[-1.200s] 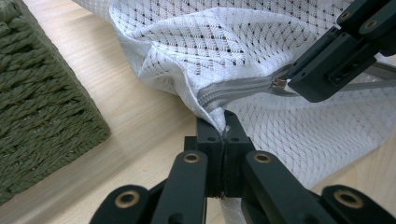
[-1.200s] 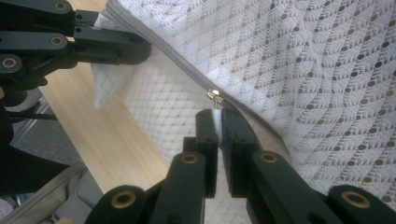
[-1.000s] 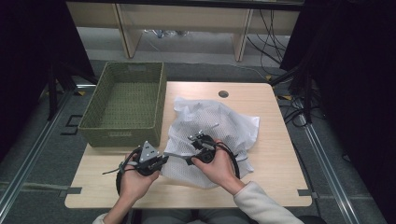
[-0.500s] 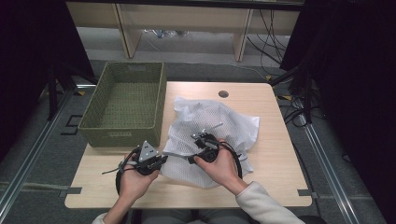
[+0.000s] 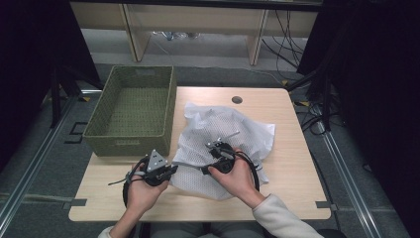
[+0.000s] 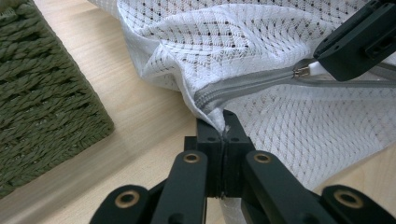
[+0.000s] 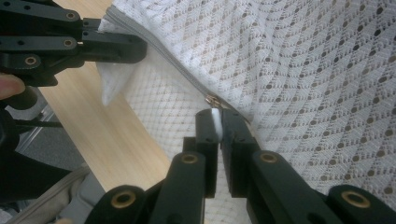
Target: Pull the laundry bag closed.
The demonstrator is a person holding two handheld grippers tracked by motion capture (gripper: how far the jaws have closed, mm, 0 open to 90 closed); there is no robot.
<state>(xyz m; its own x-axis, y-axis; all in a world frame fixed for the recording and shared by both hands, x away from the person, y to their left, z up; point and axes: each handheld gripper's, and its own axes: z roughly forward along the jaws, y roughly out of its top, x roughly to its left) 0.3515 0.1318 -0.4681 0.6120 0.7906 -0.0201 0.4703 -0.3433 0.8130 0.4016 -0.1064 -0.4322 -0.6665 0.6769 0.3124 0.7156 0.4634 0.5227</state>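
The white mesh laundry bag (image 5: pixel 225 144) lies crumpled on the desk (image 5: pixel 292 163) just right of the green woven basket (image 5: pixel 133 109), and the left gripper (image 6: pixel 224 128) is clamped shut on the bag's corner at the end of the grey zipper (image 6: pixel 247 86). Against a second ago, the right gripper (image 7: pixel 219 121), closed on the white zipper pull (image 7: pixel 215 114), has edged along the zipper away from the basket while the left holds its place. That suggests the zip is being drawn, though which way I cannot tell

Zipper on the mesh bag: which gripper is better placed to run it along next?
Right. The right gripper is shut on the zipper pull, while the left gripper only pinches the mesh bag at the zipper's end, anchoring it.
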